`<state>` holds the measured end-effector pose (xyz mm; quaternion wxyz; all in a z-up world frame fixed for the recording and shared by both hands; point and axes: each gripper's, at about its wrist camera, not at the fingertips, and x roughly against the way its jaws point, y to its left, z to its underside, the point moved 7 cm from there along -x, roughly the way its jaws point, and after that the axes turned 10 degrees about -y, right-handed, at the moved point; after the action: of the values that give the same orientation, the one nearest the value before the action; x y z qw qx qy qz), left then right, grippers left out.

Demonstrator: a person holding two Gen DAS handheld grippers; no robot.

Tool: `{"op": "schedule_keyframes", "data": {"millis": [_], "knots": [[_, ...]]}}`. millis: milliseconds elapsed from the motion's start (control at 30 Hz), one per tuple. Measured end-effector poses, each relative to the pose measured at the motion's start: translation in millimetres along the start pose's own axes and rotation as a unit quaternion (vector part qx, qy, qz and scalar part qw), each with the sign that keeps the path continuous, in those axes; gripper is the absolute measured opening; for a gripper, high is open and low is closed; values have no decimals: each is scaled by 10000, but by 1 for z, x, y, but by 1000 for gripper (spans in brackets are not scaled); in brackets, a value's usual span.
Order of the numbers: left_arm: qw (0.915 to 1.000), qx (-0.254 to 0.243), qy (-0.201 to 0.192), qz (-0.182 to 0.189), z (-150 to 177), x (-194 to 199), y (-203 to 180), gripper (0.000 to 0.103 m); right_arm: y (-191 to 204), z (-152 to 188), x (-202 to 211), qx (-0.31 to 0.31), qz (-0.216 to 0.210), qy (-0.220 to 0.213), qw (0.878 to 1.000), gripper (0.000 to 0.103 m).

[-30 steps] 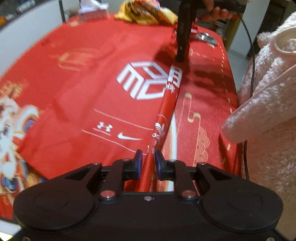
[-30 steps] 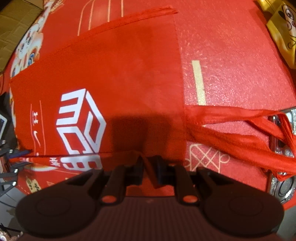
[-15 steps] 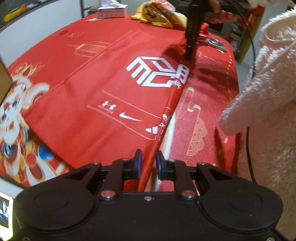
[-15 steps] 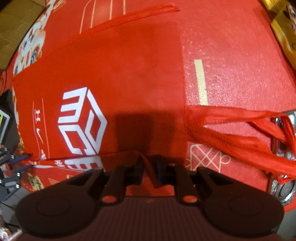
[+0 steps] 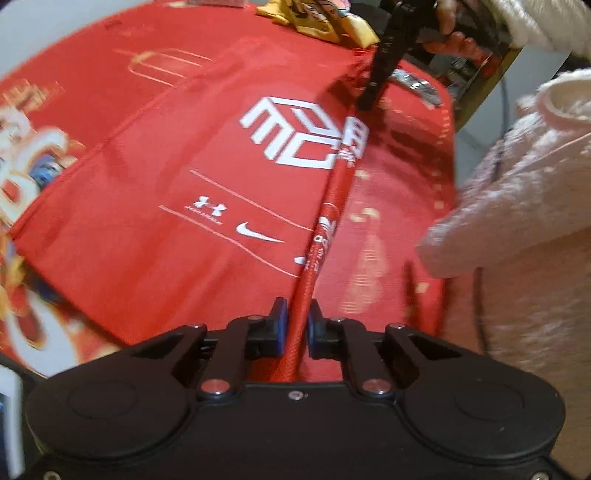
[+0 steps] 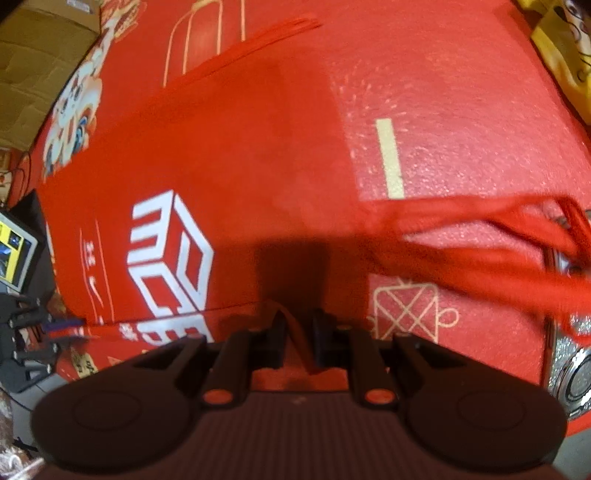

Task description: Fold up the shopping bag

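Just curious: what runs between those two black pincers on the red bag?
The shopping bag's raised edge, pulled taut from the left gripper to the right gripper; the left wrist view shows it.

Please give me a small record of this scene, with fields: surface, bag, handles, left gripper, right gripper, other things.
surface: red tablecloth
bag: red bag lies flat, white logo up, near edge lifted
handles: red handles trail off the bag onto the cloth
left gripper: left gripper shut on the lifted bag edge
right gripper: right gripper shut on the same edge, further along
other things: yellow bag at the far end
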<state>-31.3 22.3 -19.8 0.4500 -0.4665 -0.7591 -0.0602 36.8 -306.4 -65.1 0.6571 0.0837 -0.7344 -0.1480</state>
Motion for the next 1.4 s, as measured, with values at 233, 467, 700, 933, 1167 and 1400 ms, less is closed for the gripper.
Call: {"op": "schedule_keyframes", "data": {"millis": [233, 467, 700, 933, 1167, 1400], "knots": [[9880, 1530, -83, 207, 9, -5, 4, 11, -8, -3, 11, -123, -21, -261, 9996, 14], [9878, 1530, 0, 289, 5, -12, 3, 11, 59, 10, 5, 1145, 1052, -807, 9845, 15], [9879, 1509, 31, 371, 4, -14, 2, 12, 104, 32, -8, 3374, 2283, -1541, 9002, 33], [9875, 1493, 76, 499, 1, -16, 1, 12, 116, 53, -15, 4669, 2796, -1967, 8156, 48], [9871, 1502, 94, 546, 1, -16, 3, 12, 130, 79, -32, 6040, 3223, -2063, 6990, 38], [9871, 1502, 86, 540, 1, -17, 3, 12, 134, 97, -48, 6450, 3158, -1813, 6718, 5]]}}
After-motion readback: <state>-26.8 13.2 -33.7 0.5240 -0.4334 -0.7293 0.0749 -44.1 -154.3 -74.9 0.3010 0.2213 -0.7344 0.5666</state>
